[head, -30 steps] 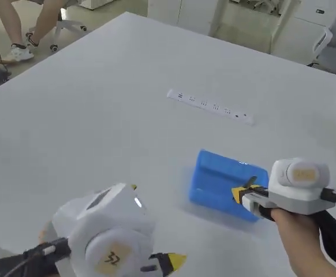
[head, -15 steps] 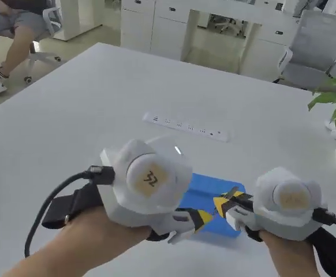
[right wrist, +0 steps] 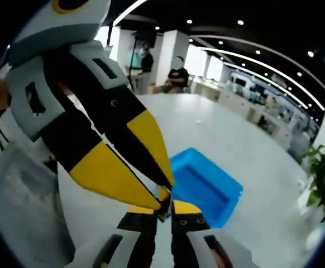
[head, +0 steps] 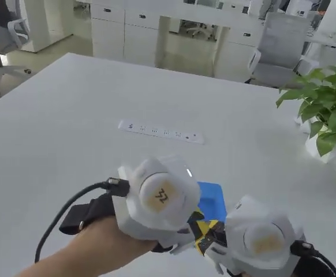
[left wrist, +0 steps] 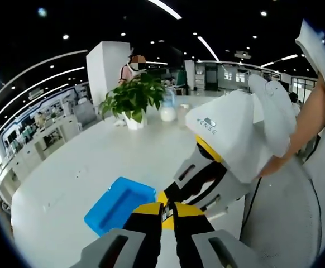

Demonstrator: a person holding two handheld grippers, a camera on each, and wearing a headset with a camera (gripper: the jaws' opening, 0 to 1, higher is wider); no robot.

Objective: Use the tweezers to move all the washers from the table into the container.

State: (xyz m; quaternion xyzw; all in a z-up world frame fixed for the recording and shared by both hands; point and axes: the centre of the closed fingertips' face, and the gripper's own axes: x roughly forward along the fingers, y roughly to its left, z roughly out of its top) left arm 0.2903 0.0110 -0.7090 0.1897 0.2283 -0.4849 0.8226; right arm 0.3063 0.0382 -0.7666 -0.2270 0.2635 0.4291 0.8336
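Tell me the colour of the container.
The container is blue, clearest in the right gripper view.

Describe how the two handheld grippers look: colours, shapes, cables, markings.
Both the left gripper and right gripper have bulky rounded white housings and black jaws with yellow tips. In the head view the left one carries a round tan disc marked 32, a black cable and a black strap.

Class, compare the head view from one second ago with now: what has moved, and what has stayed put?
The left gripper swung from the lower left over to the right gripper; their tips now meet near the blue container. Nothing was picked up or released. The container and power strip stayed put on the table; only the camera tilted.
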